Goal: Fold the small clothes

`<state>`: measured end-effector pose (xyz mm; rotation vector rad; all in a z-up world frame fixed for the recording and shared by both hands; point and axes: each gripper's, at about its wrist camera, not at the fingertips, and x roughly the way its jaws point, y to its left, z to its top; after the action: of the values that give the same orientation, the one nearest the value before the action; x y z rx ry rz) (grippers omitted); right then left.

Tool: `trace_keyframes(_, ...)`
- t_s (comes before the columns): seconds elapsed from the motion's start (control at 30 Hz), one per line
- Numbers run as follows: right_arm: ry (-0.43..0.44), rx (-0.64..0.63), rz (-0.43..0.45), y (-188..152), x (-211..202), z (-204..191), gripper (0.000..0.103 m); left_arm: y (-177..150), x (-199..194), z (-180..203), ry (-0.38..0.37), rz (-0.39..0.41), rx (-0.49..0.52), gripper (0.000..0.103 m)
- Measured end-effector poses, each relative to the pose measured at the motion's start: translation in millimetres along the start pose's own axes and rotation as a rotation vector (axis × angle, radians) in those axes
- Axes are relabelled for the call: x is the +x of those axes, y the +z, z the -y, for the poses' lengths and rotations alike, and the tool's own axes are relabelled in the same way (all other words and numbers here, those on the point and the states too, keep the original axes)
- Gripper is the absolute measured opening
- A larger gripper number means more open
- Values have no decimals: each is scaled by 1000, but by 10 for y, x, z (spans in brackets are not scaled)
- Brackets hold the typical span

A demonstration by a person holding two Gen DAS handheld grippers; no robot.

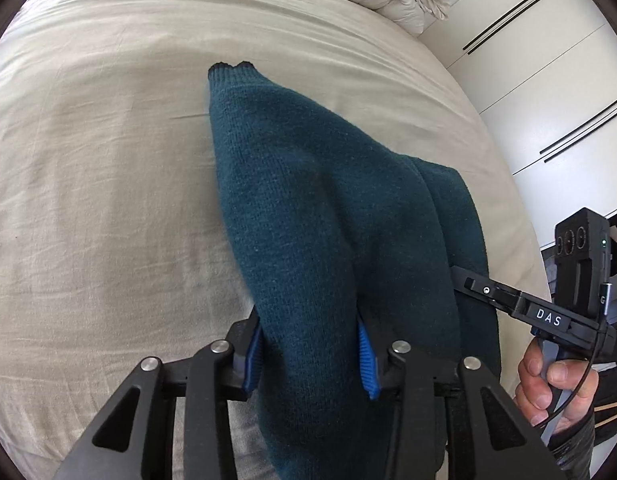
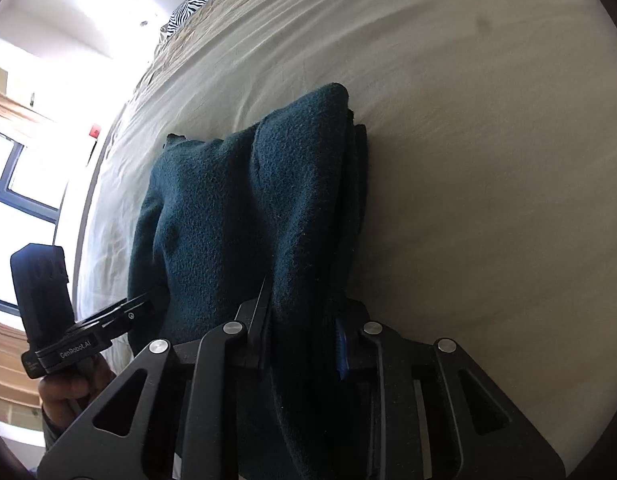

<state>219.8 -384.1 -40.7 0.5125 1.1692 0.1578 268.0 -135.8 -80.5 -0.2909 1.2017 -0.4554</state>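
Both grippers, left (image 1: 310, 354) & right (image 2: 302, 346), clamped on teal sweater (image 1: 308, 200), lifting it off bed (image 1: 88, 180) to fold, prob.

A dark teal knit garment (image 1: 308, 208) is seen bunched and draped down the middle of the frame, lifted at its near end, with a ribbed cuff at its far end toward the upper centre.

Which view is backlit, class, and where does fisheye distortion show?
Right wrist view: the window is blown out, leaving the teal sweater dark. Left wrist view: evenly lit, but the wardrobe doors and bed sheet bow outward.
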Motion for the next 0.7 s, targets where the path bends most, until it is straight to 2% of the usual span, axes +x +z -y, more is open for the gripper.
trace_keyframes(0.1, -96, -89, 51, -74, -165, -302, 20, -71, -167, 45, 16, 23, 9, 37)
trace_keyframes(0.27, -143, -177, 112, -300, -504, -755, 19, -316, -749, 158, 81, 107, 89, 37)
trace_keyframes(0.43, -97, -245, 141, -671, -787, -1275, 19, -686, -1376, 13, 110, 152, 99, 38)
trace_keyframes(0.57, -50, -302, 129, -1025, -898, -1693, 19, -1046, -1771, -210, 145, 177, 85, 38)
trace_keyframes(0.7, -17, -331, 91, -1354, -739, -2087, 19, -1317, -1930, -495, 170, 176, 42, 38)
